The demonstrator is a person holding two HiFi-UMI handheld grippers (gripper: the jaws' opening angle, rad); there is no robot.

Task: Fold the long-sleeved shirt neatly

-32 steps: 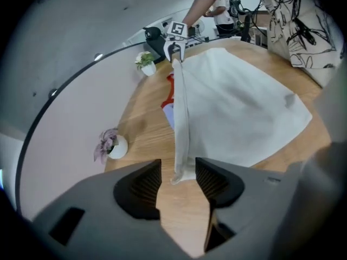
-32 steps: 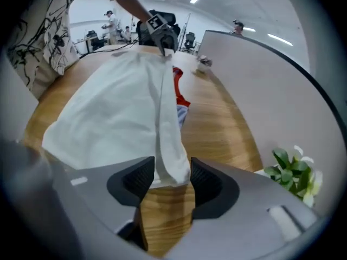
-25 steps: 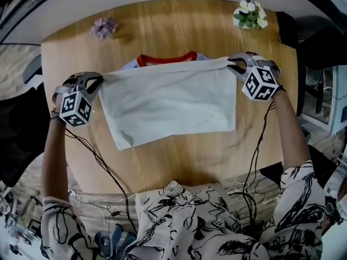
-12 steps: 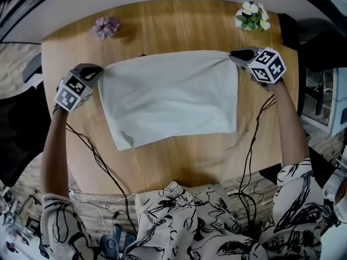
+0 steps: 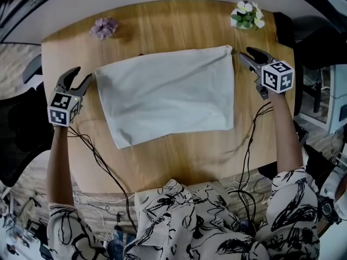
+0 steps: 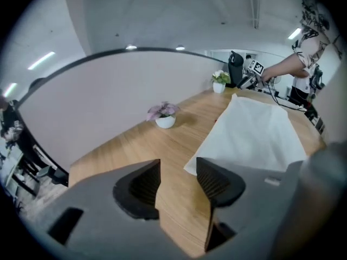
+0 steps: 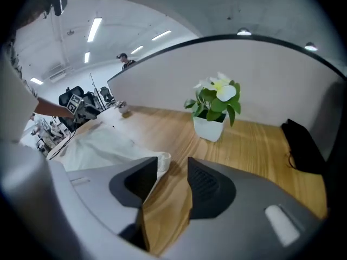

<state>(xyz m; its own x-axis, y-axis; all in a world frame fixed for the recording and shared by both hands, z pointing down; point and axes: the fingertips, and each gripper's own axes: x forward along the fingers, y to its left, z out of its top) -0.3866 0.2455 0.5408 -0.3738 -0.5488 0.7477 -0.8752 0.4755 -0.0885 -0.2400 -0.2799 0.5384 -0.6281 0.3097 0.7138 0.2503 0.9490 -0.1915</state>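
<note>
Drawing back off shirt [image 5: 168,93] corners, rolling both wrists, just opening jaws, nothing between. Holding left gripper [image 5: 82,75] at shirt's 9 o'clock, right gripper [image 5: 246,53] at 2 o'clock, both gaping, tilted down, arms outstretched. Leaving shirt folded flat mid-table [image 5: 179,161].

Left tongs [image 5: 81,76] and right tongs [image 5: 247,53], just opening, hold nothing.

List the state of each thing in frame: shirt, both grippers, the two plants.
shirt: folded to a rectangle, flat on the table, not held.
left gripper: open, jaws just opening, nothing between them, beside the shirt's corner.
right gripper: open, jaws just opening, nothing between them, beside the shirt's corner.
white-flowered plant: upright.
purple-flowered plant: upright.
</note>
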